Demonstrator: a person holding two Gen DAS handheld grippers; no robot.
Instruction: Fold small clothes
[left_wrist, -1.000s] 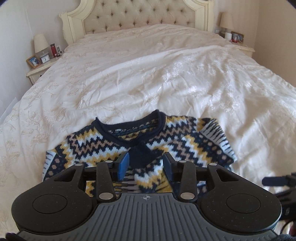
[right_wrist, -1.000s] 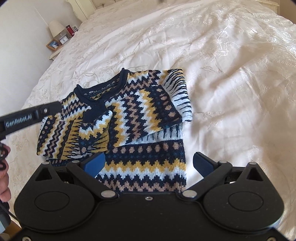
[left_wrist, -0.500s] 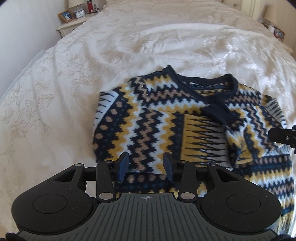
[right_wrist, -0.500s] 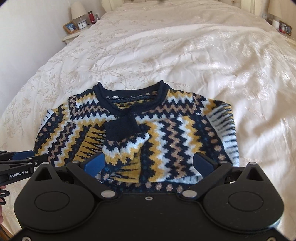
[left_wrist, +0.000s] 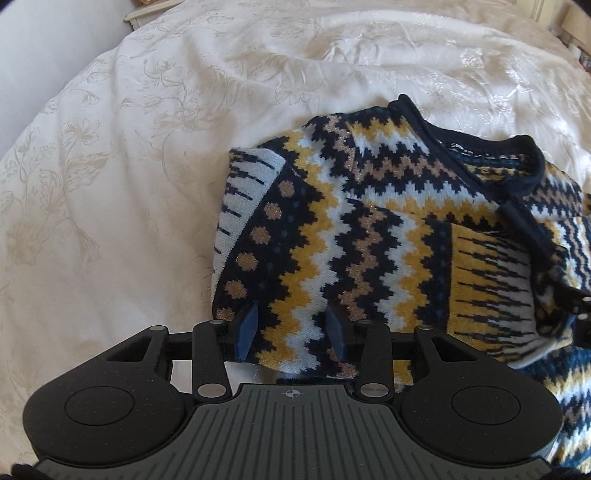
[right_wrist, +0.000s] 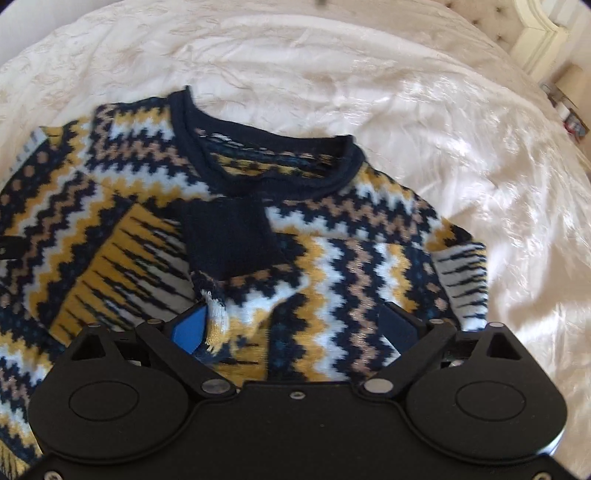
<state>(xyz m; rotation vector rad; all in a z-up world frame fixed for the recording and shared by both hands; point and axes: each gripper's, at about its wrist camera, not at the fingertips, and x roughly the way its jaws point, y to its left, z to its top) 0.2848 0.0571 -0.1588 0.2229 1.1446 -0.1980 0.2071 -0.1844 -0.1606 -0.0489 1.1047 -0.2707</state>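
On the far left there is only the cream bedspread (left_wrist: 110, 206) of the bed, bare of clothing. Next comes the patterned sweater (left_wrist: 369, 229), lying flat on the bed with its navy collar (right_wrist: 266, 155) pointing away from the cameras. Its left sleeve is already folded in across the chest, the navy cuff (right_wrist: 229, 240) resting just below the collar. The left tool (left_wrist: 291, 332) sits low over the folded left side of the sweater, jaws partly apart with knit showing between them, not clamped on anything as far as I can tell. Further right, the right tool (right_wrist: 295, 325) hovers over the lower middle of the garment, its jaws spread wide and empty. The right sleeve (right_wrist: 461, 280) also looks tucked in along the right edge. So the sides appear done; judging from this, the lower body still needs bringing up toward the collar to finish.
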